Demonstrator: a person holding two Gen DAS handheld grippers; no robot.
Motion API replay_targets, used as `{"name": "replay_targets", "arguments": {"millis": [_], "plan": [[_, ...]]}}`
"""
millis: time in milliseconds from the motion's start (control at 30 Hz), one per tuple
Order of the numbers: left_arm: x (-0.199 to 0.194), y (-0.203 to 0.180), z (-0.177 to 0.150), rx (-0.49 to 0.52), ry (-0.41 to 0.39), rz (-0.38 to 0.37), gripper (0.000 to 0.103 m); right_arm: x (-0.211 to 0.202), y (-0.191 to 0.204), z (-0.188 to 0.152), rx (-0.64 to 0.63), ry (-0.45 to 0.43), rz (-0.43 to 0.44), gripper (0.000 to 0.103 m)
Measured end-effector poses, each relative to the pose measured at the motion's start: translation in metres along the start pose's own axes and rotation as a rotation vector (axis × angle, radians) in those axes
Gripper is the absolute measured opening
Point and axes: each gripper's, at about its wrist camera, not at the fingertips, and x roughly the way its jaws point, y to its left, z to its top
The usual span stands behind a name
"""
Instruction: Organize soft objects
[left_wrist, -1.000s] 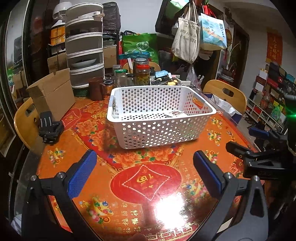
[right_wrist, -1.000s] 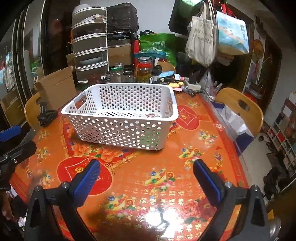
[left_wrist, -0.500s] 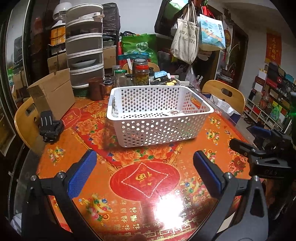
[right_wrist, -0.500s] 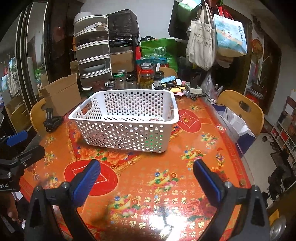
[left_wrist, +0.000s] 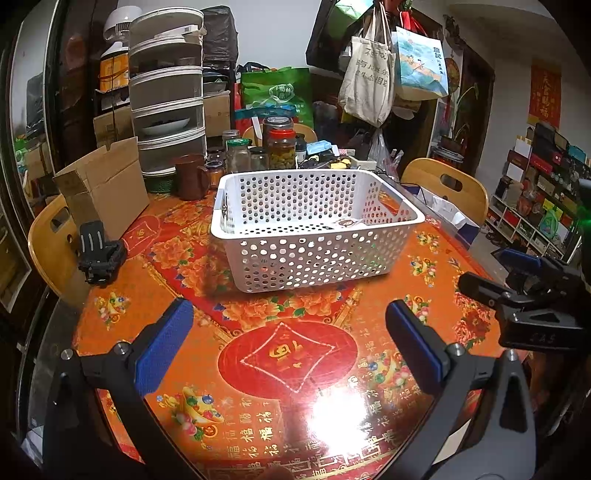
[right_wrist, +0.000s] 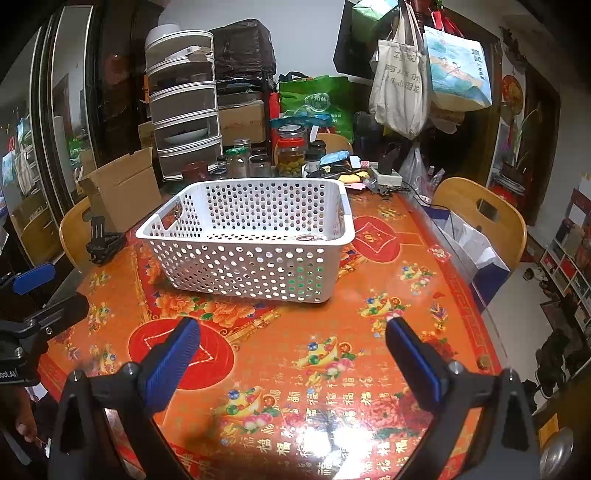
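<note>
Soft objects are nowhere visible; my left gripper (left_wrist: 288, 343) and right gripper (right_wrist: 291, 354), jaws wide and empty, risk nudging the light perforated basket (left_wrist: 314, 225) across the glossy bench (right_wrist: 295, 369).

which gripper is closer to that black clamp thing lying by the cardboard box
Left. The left gripper hovers over the table's near-left side, the black clamp off its left. The right gripper is farther right.

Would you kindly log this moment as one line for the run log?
left gripper: open, holding nothing | right gripper: open, holding nothing | white basket: on table, near-empty | soft objects: none seen
</note>
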Motion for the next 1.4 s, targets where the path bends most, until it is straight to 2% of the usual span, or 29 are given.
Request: {"name": "replay_targets", "arguments": {"millis": [1400], "plan": [[0.0065,-0.0001,-0.0047,0.001,0.003,0.0,0.103,-0.0031,-0.0008,0.0004,0.004,-0.004,0.002,0.1]]}}
